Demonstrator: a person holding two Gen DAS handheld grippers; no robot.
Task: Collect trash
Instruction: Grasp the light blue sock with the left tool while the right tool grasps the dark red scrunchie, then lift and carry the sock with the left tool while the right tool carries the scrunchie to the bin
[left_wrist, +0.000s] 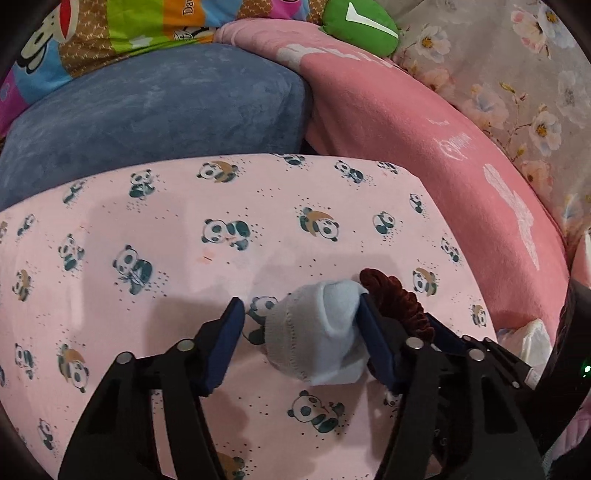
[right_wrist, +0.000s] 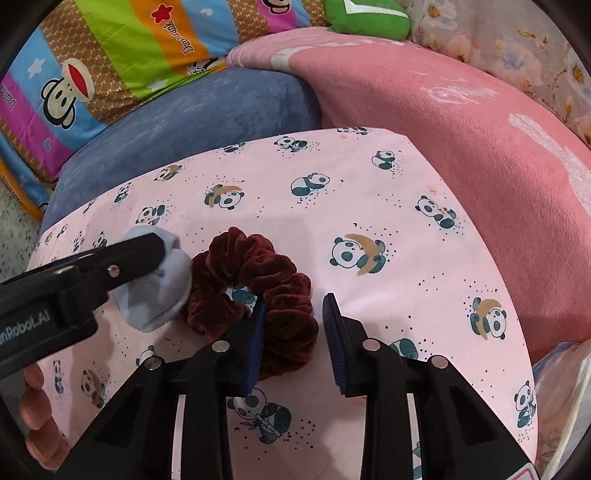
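A small light-blue sock (left_wrist: 325, 332) lies bunched on the pink panda-print cloth (left_wrist: 184, 229). My left gripper (left_wrist: 300, 304) straddles it: the right pad touches the sock, the left pad stands clear of it. A dark red velvet scrunchie (right_wrist: 258, 280) lies right beside the sock (right_wrist: 162, 295), touching it. My right gripper (right_wrist: 294, 297) is down over the scrunchie's right side, its left finger (right_wrist: 255, 332) at the ring's hole and its right finger (right_wrist: 338, 339) just outside the band with a thin gap. The scrunchie (left_wrist: 395, 295) peeks out behind my left gripper's right finger.
A blue cushion (left_wrist: 155, 110) and a pink blanket (left_wrist: 424, 155) border the cloth at the back and right. Behind them are a striped cartoon pillow (right_wrist: 110, 55), a green plush (left_wrist: 362, 26) and floral fabric (left_wrist: 517, 92). White crumpled plastic (left_wrist: 532, 339) lies at the right. A person's fingers (right_wrist: 37, 406) show lower left.
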